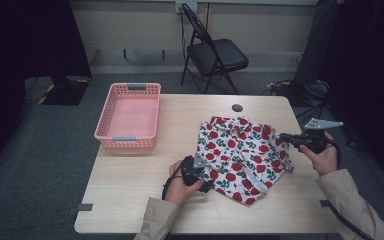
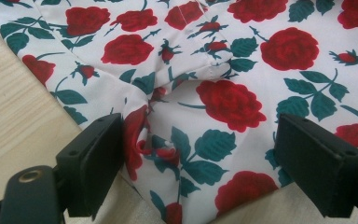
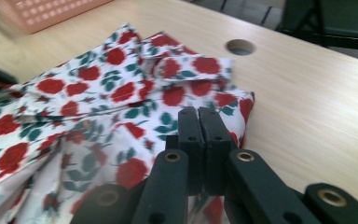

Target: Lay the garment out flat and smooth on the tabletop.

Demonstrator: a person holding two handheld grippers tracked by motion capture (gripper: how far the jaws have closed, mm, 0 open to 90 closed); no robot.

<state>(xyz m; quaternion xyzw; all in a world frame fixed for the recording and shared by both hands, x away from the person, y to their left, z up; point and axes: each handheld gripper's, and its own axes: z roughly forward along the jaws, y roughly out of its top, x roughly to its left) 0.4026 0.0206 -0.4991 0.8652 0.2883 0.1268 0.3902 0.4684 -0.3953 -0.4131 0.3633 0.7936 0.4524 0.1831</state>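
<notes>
A white garment printed with red roses and green leaves (image 1: 240, 157) lies crumpled on the right half of the wooden table (image 1: 135, 185). My left gripper (image 1: 206, 181) rests at the garment's near-left edge. In the left gripper view it (image 2: 198, 140) stands open, its jaws on either side of a bunched fold of the cloth (image 2: 214, 98). My right gripper (image 1: 283, 136) is at the garment's right edge, held a little above the table. Its jaws (image 3: 198, 112) are pressed together, and the cloth (image 3: 98, 93) fans up in pleats toward them.
A pink plastic basket (image 1: 128, 117) stands at the table's far left. A round cable hole (image 1: 237, 107) is in the tabletop beyond the garment. A black folding chair (image 1: 215, 55) stands behind the table. Bare wood lies between the basket and the garment.
</notes>
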